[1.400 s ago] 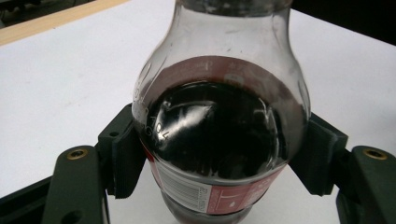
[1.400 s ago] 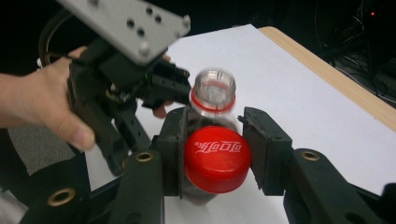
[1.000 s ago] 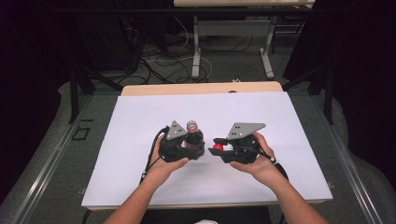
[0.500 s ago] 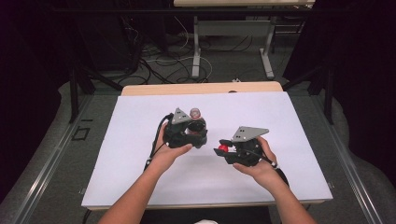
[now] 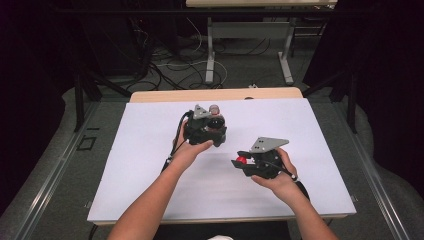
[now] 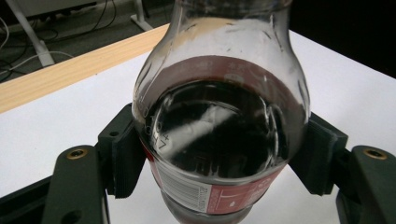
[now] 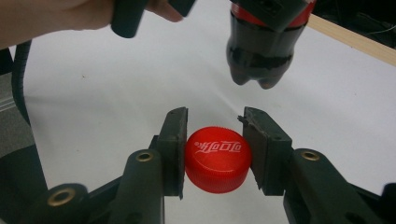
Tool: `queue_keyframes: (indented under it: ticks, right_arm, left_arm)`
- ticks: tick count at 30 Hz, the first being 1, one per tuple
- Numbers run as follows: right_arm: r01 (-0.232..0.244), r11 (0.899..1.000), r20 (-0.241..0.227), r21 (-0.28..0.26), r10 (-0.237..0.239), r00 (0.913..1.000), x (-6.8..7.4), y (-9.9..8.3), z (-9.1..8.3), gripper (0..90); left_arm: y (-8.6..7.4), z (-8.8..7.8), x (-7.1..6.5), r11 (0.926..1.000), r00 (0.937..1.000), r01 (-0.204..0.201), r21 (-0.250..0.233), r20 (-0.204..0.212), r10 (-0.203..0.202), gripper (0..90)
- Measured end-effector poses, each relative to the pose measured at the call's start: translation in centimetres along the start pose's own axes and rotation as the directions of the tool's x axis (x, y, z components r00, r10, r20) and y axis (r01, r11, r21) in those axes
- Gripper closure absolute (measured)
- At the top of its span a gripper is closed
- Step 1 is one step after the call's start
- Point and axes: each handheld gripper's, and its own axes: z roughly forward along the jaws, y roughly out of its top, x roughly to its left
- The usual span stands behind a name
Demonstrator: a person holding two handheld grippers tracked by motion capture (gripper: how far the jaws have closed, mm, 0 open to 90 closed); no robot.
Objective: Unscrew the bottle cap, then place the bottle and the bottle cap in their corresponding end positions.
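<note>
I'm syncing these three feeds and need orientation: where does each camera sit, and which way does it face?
High view: above the person's side, looking forward and down on the white table; both forearms, left gripper, right gripper.
Left gripper view: rides the left gripper, looks along its jaws clamping the cola bottle.
Right gripper view: rides the right gripper, jaws pinching the red cap; the other hand beyond.
Shared: the bottle appears in both gripper views.

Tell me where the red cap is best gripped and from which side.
Grip the red cap across its ribbed side wall, jaws on opposite sides, coming in level with its flat top. The right gripper holds it that way; the round, shallow shape probably leaves nowhere else to clamp.
</note>
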Motion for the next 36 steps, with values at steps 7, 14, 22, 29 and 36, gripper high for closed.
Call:
queue_keyframes:
  ticks: [7, 14, 22, 29, 36]
  right_arm:
    - [-0.001, 1.0, 0.005, -0.006, 0.001, 1.0, 0.0, -0.1, -0.1, 61.1]
    - [-0.011, 1.0, -0.001, -0.009, 0.011, 0.9999, -0.1, -0.2, 0.2, 61.1]
    - [-0.001, 1.0, -0.011, 0.002, 0.001, 0.9999, -0.1, -0.5, 0.6, 61.1]
    - [-0.009, 1.0, -0.007, 0.002, 0.009, 0.9999, 0.0, -0.5, 0.7, 61.1]
    - [-0.019, 1.0, -0.012, 0.015, 0.019, 0.9997, -0.1, -0.8, 1.1, 61.1]
  left_arm:
    - [-0.4, 2.3, 0.9, 0.9998, 0.9999, -0.006, 0.019, -0.009, 0.006, 29.9]
    - [-1.2, 4.3, 1.1, 0.9996, 0.9994, 0.019, 0.019, -0.029, -0.018, 29.9]
    - [-1.8, 5.5, 0.9, 0.9996, 0.9991, 0.013, 0.027, -0.042, -0.012, 29.9]
    - [-2.4, 6.1, 1.2, 0.9989, 0.9986, 0.024, 0.039, -0.048, -0.023, 29.9]
    - [-3.0, 6.3, 1.1, 0.999, 0.9991, -0.002, 0.046, -0.043, 0.004, 29.7]
